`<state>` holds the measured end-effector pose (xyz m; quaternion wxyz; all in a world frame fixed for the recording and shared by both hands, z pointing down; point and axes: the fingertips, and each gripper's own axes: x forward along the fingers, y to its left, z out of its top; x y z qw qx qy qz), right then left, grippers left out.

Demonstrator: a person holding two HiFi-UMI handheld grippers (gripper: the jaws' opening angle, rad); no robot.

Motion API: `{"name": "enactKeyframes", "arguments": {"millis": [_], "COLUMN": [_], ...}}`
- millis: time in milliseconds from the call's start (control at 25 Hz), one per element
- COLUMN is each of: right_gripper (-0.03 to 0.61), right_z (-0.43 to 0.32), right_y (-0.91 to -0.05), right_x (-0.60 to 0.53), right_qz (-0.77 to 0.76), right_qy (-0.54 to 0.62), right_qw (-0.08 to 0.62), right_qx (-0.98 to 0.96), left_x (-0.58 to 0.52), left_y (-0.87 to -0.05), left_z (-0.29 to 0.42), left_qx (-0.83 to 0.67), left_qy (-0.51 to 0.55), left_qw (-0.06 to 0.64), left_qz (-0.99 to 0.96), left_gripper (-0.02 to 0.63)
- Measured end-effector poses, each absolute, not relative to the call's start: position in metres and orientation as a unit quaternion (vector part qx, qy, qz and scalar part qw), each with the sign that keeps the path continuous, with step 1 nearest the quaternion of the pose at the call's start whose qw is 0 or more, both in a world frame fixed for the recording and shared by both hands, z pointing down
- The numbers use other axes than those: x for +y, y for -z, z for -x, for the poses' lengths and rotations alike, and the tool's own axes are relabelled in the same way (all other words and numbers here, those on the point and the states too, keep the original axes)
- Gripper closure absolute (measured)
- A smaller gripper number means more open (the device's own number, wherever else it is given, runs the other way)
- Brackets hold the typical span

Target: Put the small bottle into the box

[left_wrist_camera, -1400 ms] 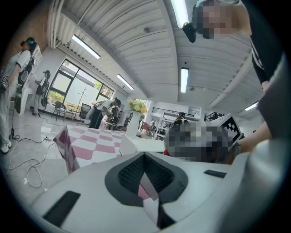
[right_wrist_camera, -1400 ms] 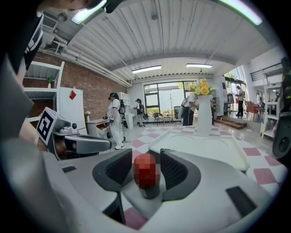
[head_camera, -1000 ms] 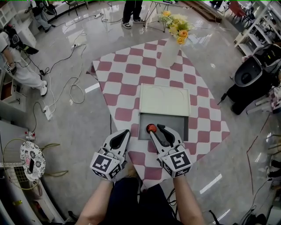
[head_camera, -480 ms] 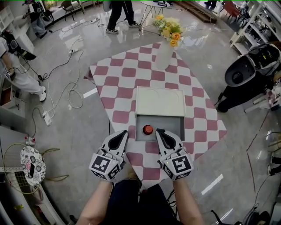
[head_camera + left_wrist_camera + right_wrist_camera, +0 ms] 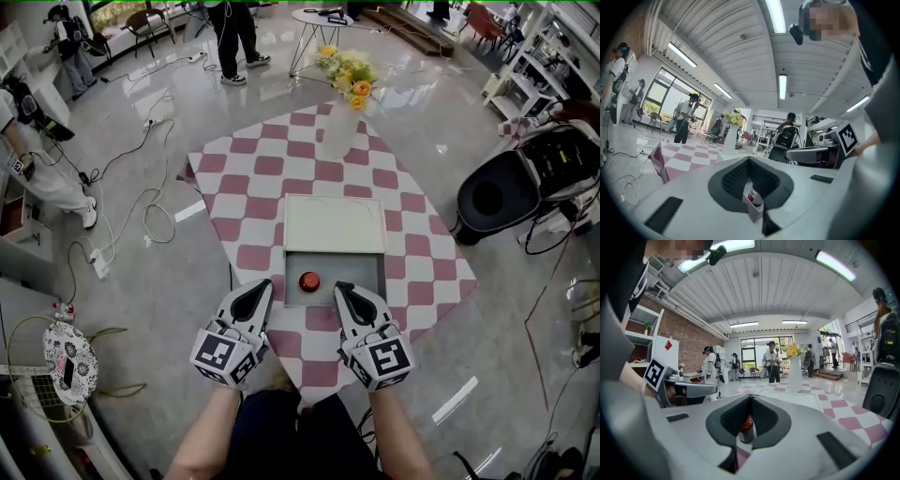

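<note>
The small bottle (image 5: pixel 308 280), red cap up, is standing inside the grey box (image 5: pixel 361 272), toward its left side, and the box's pale lid (image 5: pixel 335 225) is lying open behind it. The left gripper (image 5: pixel 262 287) and the right gripper (image 5: pixel 343 290) are hovering over the near edge of the checkered tabletop (image 5: pixel 262 178), each with its jaws pressed together on nothing, clear of the bottle.
</note>
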<state>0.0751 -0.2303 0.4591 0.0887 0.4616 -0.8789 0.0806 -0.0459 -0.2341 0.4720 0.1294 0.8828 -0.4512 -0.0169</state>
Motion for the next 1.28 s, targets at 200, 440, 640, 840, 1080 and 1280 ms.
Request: {"name": "enactKeyframes", "arguments": {"millis": [200,440,640,840,1080,1280], "right_gripper": [0.574,0.574,0.574,0.574,0.574,0.574], "right_z": [-0.083,-0.09,-0.098,-0.104,-0.109,-0.116], "right_y": [-0.439,-0.426,-0.414,-0.404,-0.388,-0.378], "right_x": [-0.227,-0.226,-0.227,-0.229,-0.234,-0.239], "right_qz": [-0.475,-0.474,-0.48,-0.488,-0.489,-0.496], "right_qy": [-0.068,-0.084,-0.083,-0.074,-0.059,-0.049], "right_qw": [0.071,0.047,0.041,0.034,0.027,0.024], "right_qx": [-0.875,-0.875,-0.872,-0.869,-0.87,-0.866], "left_x": [-0.236,-0.237,-0.24,-0.244,-0.248,-0.251], "left_y": [-0.454,-0.442,-0.429,-0.42,-0.408,-0.398], "left_z": [0.044,0.04,0.041,0.042,0.05,0.061], "left_qx": [-0.453,-0.448,-0.45,-0.456,-0.464,-0.476], "left_qy": [0.027,0.031,0.035,0.041,0.045,0.047], "left_qw": [0.122,0.109,0.103,0.092,0.083,0.068], "left_qz": [-0.883,-0.887,-0.886,-0.884,-0.881,-0.876], "left_gripper": [0.612,0.612,0.612,0.612,0.612,0.612]}}
